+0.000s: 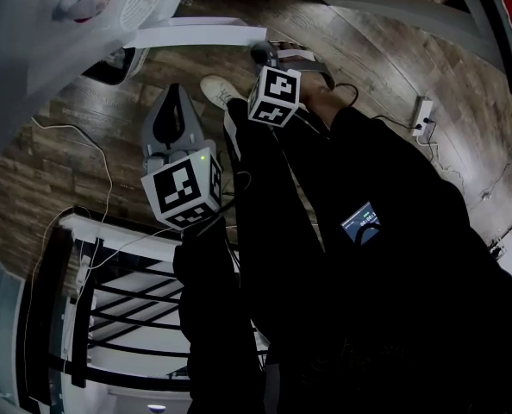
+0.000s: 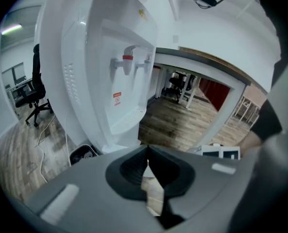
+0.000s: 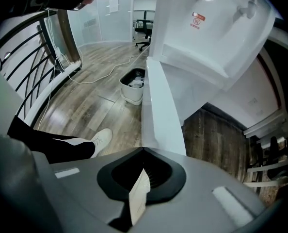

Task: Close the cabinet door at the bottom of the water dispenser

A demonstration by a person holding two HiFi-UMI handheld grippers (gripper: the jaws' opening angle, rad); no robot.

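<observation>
1. Head view: the white cabinet door (image 1: 196,34) stands swung out from the foot of the water dispenser (image 1: 58,15), above the wood floor (image 1: 385,41). The right claw (image 1: 267,56) is just beside the door's free end. The left claw (image 1: 175,97) hangs lower in the picture, apart from the door. A waste bin (image 1: 114,63) sits against the dispenser's base; its contents are unreadable here.
2. Left gripper view: the left claw's tips are pressed together with nothing between them. Ahead rises the dispenser with its red tap (image 2: 128,58). The bin shows low at the left, dark inside.
3. Right gripper view: the right claw is closed and empty. The open door runs edge-on straight past its tips; whether they touch, I cannot tell. Beyond, the bin holds pale crumpled material. A white shoe (image 3: 101,139) is planted left of the door.
</observation>
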